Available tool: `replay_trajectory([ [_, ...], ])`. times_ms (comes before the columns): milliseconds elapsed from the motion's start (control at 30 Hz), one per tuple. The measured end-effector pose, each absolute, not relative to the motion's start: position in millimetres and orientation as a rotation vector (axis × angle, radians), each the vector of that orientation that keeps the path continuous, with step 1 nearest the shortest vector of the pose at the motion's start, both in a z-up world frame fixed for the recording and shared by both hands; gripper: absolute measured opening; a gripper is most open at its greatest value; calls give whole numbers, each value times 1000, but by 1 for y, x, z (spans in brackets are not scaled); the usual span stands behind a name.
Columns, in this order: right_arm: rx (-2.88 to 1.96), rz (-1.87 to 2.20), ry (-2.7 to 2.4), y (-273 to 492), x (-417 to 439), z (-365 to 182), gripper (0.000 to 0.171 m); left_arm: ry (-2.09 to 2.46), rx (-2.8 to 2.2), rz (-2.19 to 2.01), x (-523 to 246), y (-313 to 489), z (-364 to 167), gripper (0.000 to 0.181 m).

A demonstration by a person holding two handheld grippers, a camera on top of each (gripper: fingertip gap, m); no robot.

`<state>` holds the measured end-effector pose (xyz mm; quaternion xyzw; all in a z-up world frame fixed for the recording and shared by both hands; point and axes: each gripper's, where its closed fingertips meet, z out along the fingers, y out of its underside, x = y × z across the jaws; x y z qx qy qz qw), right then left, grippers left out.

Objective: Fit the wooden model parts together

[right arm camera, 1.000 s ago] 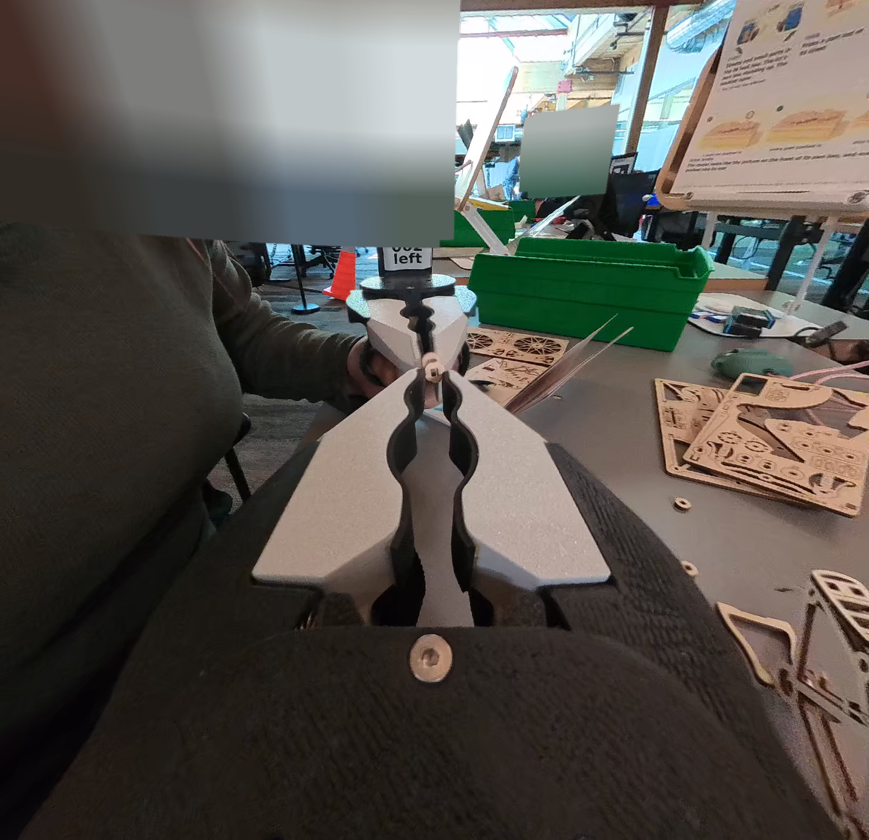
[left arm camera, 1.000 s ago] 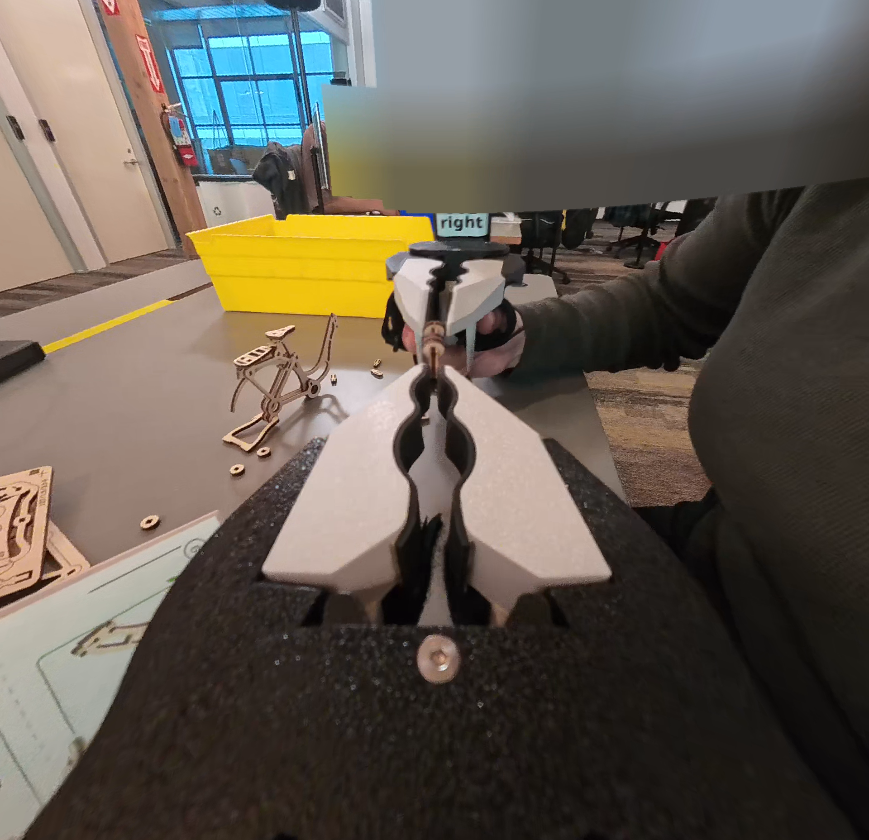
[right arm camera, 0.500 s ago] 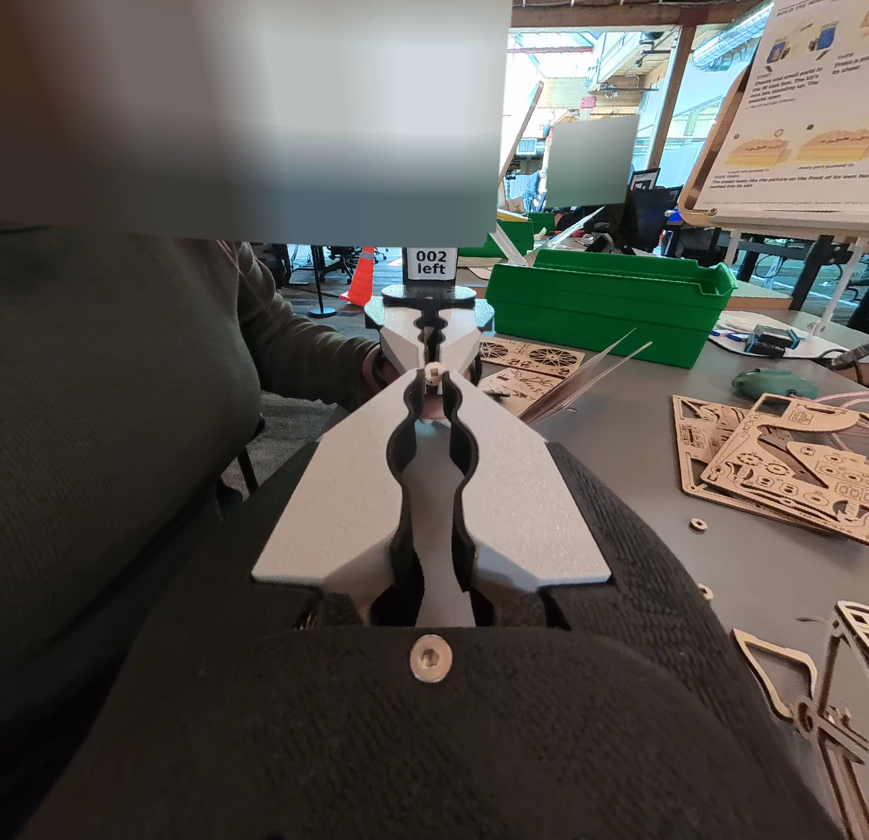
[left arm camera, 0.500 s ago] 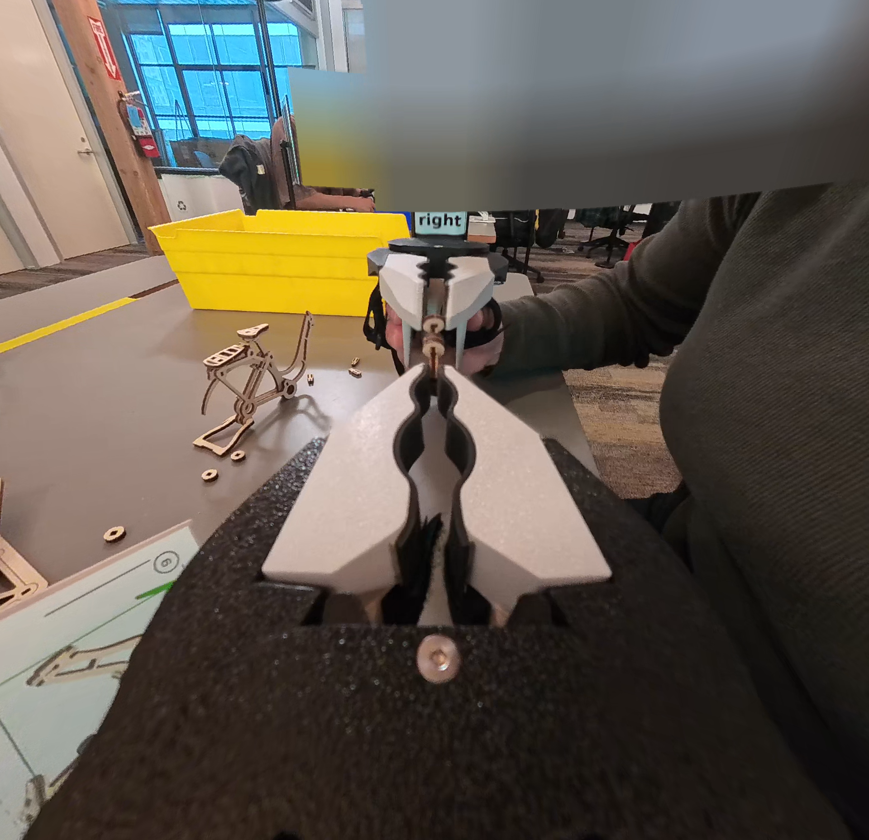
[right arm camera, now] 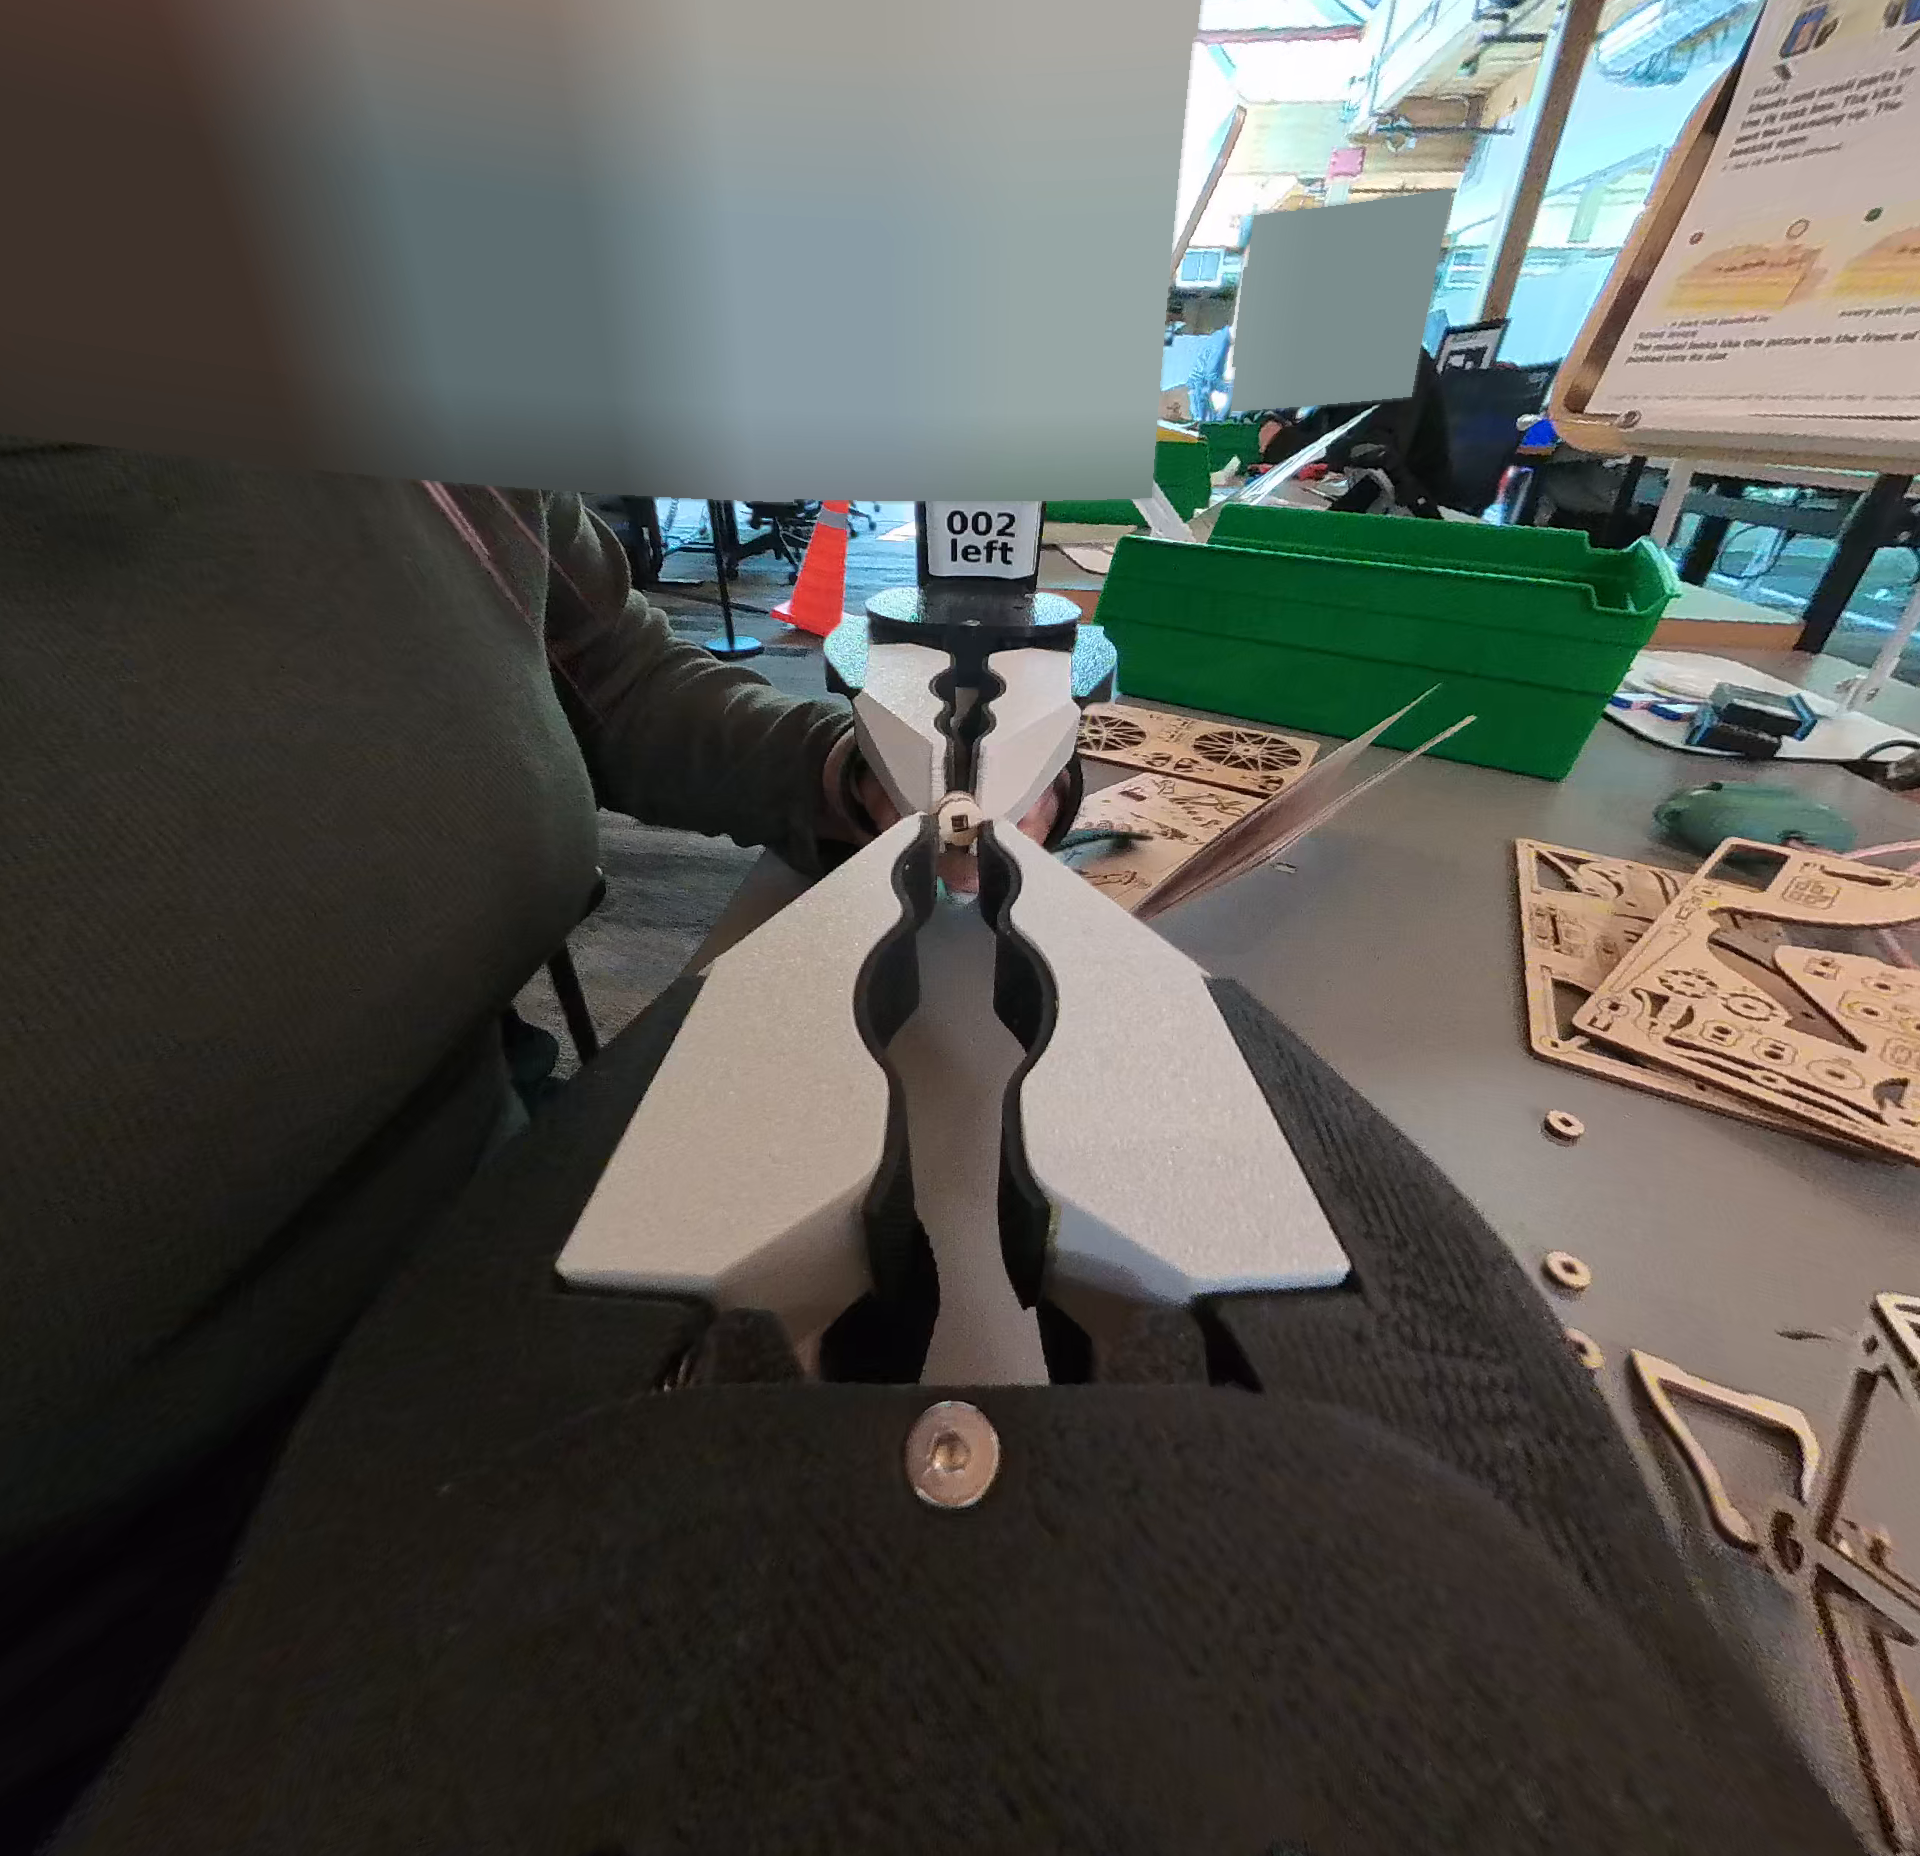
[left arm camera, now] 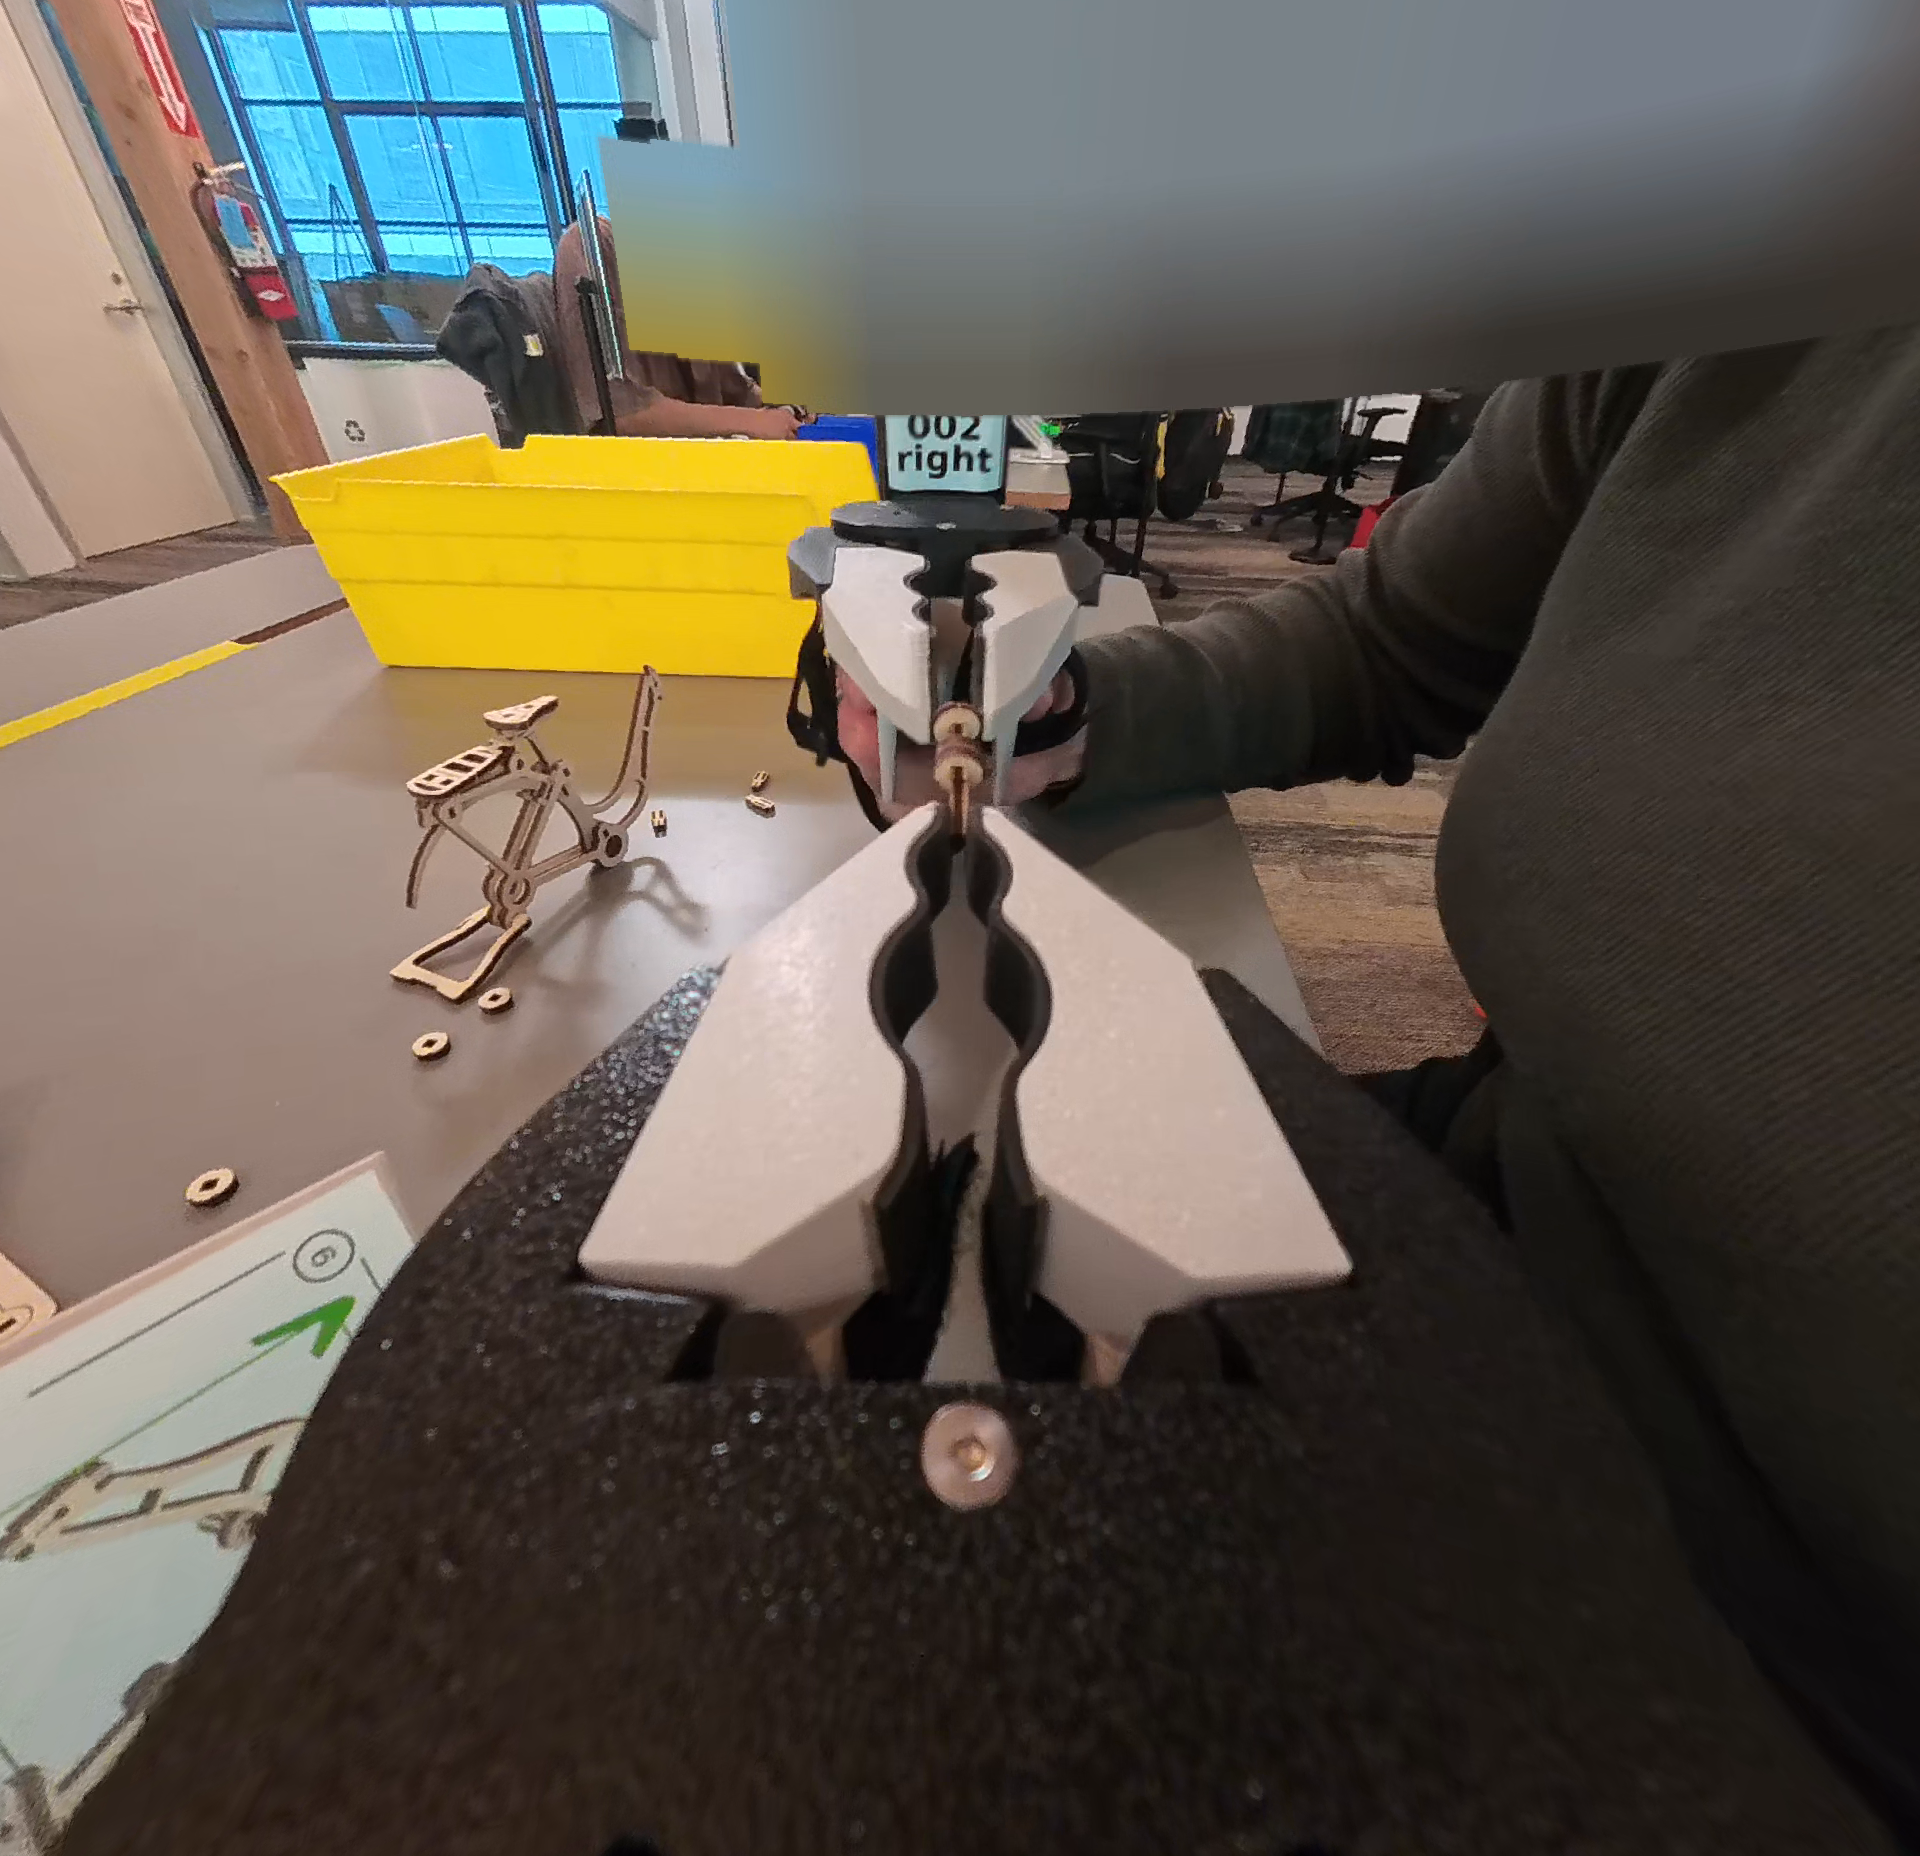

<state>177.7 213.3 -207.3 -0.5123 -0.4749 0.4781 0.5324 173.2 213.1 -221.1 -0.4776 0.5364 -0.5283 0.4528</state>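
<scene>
Held in the air above the near edge of the grey tabletop [left arm camera: 208, 871]: a thin wooden axle [left arm camera: 954, 767] carrying two small wooden discs, long axis running straight between the two facing grippers, one end toward each. Left gripper [left arm camera: 958, 838] drawn narrow, tips pinched on the near end of the axle. Right gripper [right arm camera: 958, 827] likewise narrow, closed around the far end and its disc [right arm camera: 958, 821], seen end-on there as a pale round washer with a square hole. Grippers tip to tip, almost touching, level with one another. Compared with one second earlier: same nose-to-nose alignment and same narrow grip on both sides; two discs now distinct on the axle with a short gap between them, where only one knob showed; left wrist view swung slightly, so that the half-built wooden bicycle frame [left arm camera: 520, 840] sits nearer the picture's middle. Bicycle frame upright on its stand toward the middle of the tabletop, in front of the yellow bin [left arm camera: 582, 559] at the far edge; loose wooden washers [left arm camera: 429, 1046] just beside the stand. Printed instruction sheet [left arm camera: 156, 1391] at the near-left corner. In the right wrist view, laser-cut wooden sheets [right arm camera: 1714, 985] along the right side and a green bin [right arm camera: 1371, 622] at the far edge.
</scene>
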Motion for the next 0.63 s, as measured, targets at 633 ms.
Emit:
replay_trajectory([
  [633,-1488,719,-1394,223,179,-272,5,1595,-1410,-931,174,223,-280,0],
])
